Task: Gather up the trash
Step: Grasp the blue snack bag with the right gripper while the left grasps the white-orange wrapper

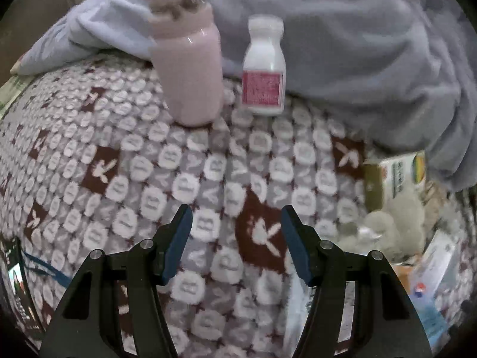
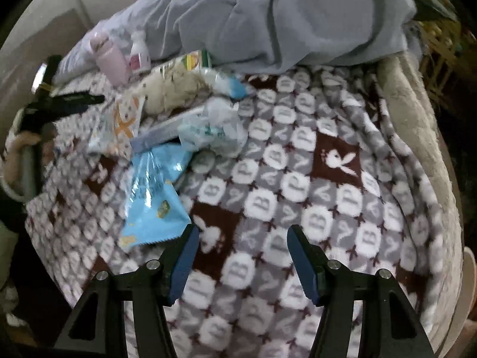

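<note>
Trash lies in a heap on a patterned blanket (image 2: 313, 185): a light blue snack wrapper (image 2: 155, 197), crumpled clear plastic (image 2: 214, 128), an orange-and-white packet (image 2: 119, 125) and a green-and-white packet (image 2: 190, 61). My right gripper (image 2: 243, 232) is open and empty, just right of the blue wrapper. In the left wrist view a pink bottle (image 1: 184, 59) and a white bottle with a pink label (image 1: 263, 65) stand upright ahead. My left gripper (image 1: 235, 211) is open over bare blanket, nothing between its fingers. It also shows in the right wrist view as the left gripper (image 2: 74, 100), left of the heap.
A crumpled grey-blue cloth (image 2: 283, 15) covers the back of the bed behind the bottles. A cream plush toy (image 2: 173, 89) lies among the trash. A beige padded edge (image 2: 417, 125) borders the blanket on the right. A hand (image 2: 26, 140) holds the left gripper.
</note>
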